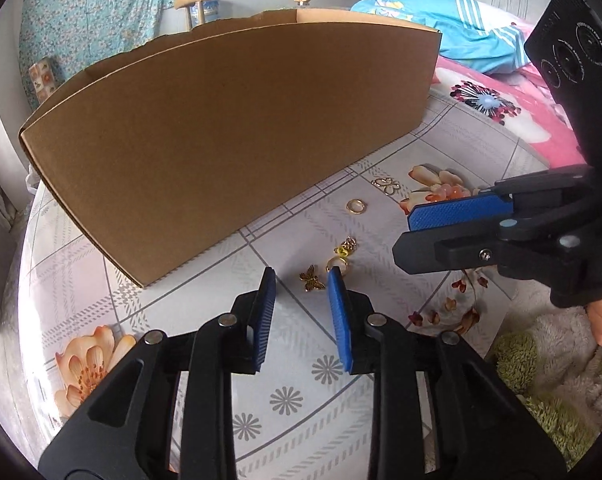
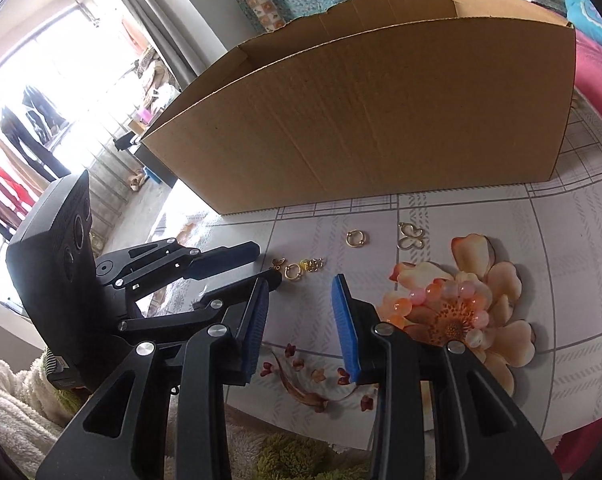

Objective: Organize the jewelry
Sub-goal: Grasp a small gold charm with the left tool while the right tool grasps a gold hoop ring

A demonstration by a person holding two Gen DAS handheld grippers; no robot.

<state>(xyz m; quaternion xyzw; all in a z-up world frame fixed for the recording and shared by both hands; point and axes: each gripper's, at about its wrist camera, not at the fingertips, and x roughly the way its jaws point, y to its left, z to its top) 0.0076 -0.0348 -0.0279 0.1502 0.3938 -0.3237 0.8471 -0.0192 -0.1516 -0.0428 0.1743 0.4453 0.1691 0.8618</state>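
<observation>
Small gold jewelry lies on the flowered tablecloth in front of a cardboard box (image 1: 237,140). A butterfly charm (image 1: 311,283), a ring with yellow charms (image 1: 341,258), a plain gold ring (image 1: 355,206) and an open butterfly pendant (image 1: 385,185) show in the left wrist view. A pink bead bracelet (image 2: 449,300) lies on a printed flower. My left gripper (image 1: 301,292) is open, its fingertips on either side of the butterfly charm. My right gripper (image 2: 301,292) is open and empty, hovering just short of the ring with charms (image 2: 301,269); it also shows in the left wrist view (image 1: 405,232).
The open-topped cardboard box (image 2: 361,120) stands right behind the jewelry. A pink flowered bedspread (image 1: 521,120) and blue cloth lie to the right. A fluffy cream and green blanket (image 2: 21,400) lies at the table's near edge.
</observation>
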